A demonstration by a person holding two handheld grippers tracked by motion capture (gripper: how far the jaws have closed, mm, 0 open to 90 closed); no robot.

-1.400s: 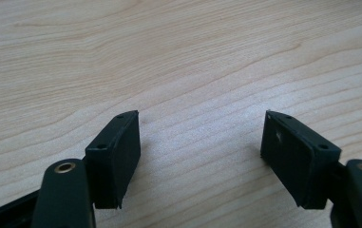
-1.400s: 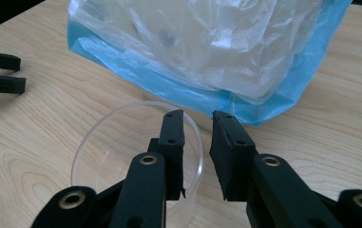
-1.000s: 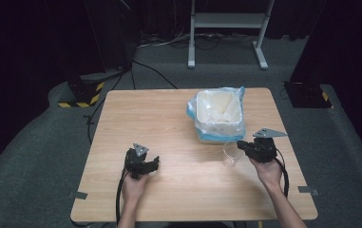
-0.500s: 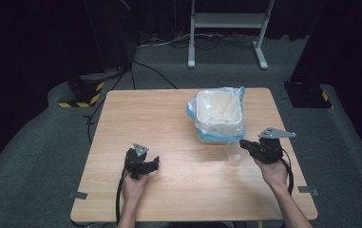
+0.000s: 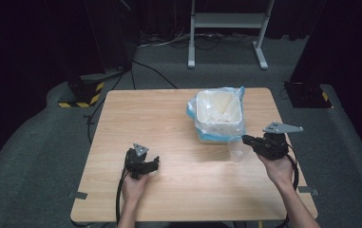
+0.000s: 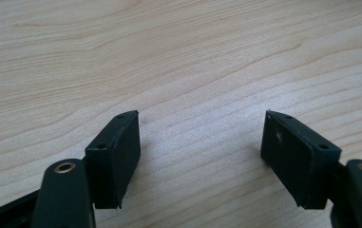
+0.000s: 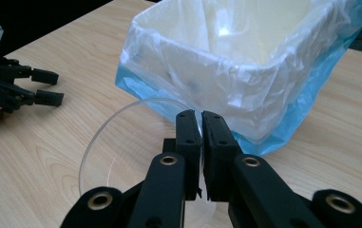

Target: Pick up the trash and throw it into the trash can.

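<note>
One clear plastic cup point(image 7: 136, 156) is pinched by its rim in our right gripper point(image 7: 201, 123), jaws clamped on the thin wall, just beside the near side of the lined bin point(image 5: 219, 114). Judging from here, the bin's open mouth lies ahead and above the cup. Our left gripper point(image 6: 200, 147) rests well apart, jaws spread and empty, over the table point(image 5: 159, 114).

Clear plastic cup point(image 5: 237, 151), tipped, rim pinched, just beside the lined bin point(image 5: 219, 115).
</note>
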